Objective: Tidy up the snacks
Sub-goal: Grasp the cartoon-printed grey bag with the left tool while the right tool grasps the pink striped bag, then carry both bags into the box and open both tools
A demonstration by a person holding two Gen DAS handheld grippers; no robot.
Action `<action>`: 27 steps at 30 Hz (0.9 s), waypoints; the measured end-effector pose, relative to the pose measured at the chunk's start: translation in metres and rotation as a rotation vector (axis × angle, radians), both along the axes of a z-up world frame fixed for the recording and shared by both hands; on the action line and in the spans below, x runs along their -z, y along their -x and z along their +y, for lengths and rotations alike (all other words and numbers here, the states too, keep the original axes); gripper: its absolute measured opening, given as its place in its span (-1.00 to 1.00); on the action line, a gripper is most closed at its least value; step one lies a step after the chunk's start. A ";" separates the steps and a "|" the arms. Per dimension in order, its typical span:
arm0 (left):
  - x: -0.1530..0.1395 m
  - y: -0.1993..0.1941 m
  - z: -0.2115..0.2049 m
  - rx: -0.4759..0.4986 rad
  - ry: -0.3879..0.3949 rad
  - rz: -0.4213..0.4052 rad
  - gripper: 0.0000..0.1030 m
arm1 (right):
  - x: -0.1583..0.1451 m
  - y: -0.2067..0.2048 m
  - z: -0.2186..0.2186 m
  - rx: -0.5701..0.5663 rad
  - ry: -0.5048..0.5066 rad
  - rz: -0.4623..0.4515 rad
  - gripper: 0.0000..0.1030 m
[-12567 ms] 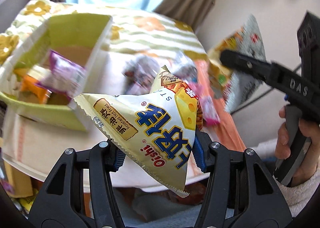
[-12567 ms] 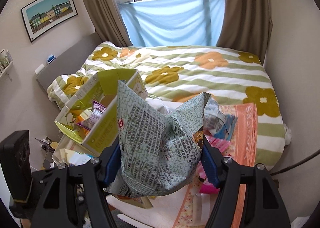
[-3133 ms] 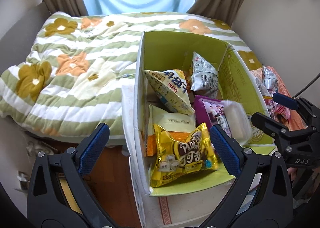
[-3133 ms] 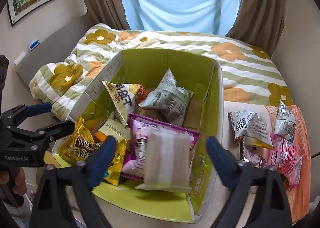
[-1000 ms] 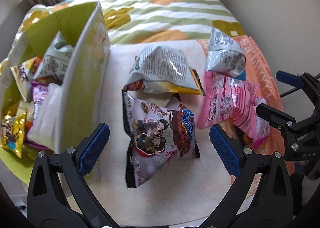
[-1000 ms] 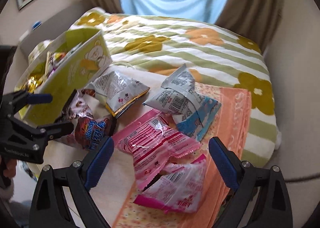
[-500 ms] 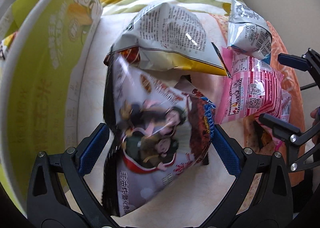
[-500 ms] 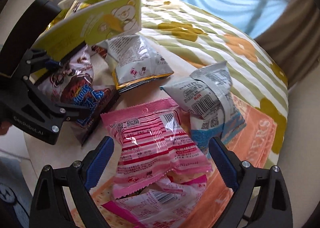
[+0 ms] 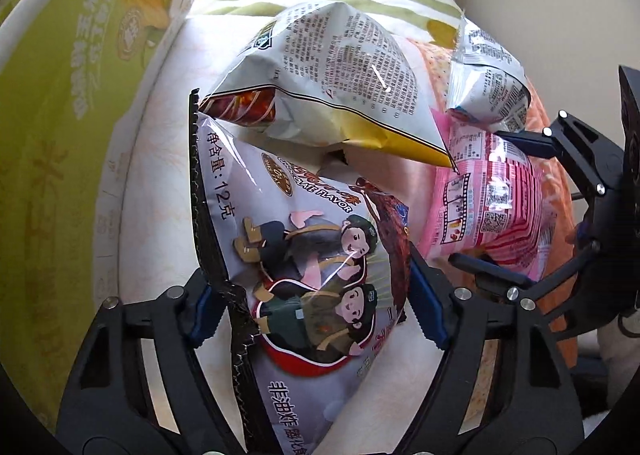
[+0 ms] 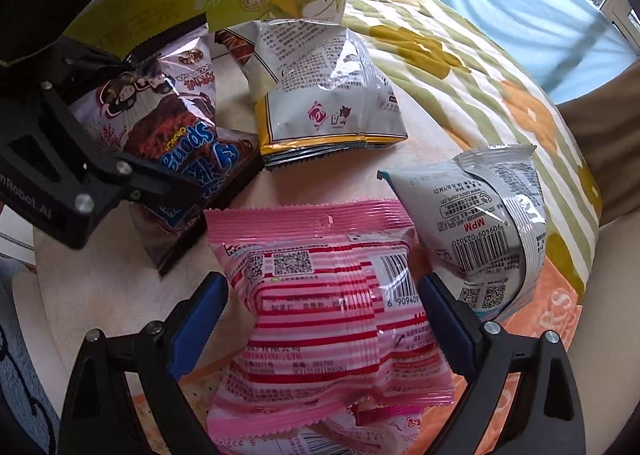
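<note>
Left gripper [image 9: 316, 295] jaws just closing, clamped on cartoon snack bag [image 9: 304, 255] beside green box [image 9: 60, 95]; right gripper [image 10: 324, 319] apart, straddling pink packet [image 10: 320, 295].

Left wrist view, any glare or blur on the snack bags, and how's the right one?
Left wrist view: sharp, with white glare streaks on the chocolate snack bag, fisheye bending the green box. Right wrist view: sharp, glare on the pink bag.
</note>
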State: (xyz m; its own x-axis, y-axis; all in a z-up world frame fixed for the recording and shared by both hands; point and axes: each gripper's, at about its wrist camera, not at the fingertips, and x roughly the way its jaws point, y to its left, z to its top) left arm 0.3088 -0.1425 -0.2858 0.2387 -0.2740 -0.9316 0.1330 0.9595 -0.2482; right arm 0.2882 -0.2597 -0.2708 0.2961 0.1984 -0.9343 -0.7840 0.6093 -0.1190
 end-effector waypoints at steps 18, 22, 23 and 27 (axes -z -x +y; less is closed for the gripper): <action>-0.029 0.030 -0.002 0.065 -0.041 -0.037 0.26 | -0.011 0.016 0.004 0.012 0.033 -0.030 0.32; -0.042 0.038 -0.002 0.072 -0.041 -0.049 0.26 | -0.027 0.025 0.005 0.027 0.014 -0.053 0.31; -0.046 0.039 -0.002 0.073 -0.046 -0.056 0.26 | -0.030 0.027 0.005 0.031 0.010 -0.055 0.31; -0.062 0.052 0.001 0.063 -0.047 -0.086 0.26 | -0.044 0.040 0.005 0.040 -0.001 -0.077 0.31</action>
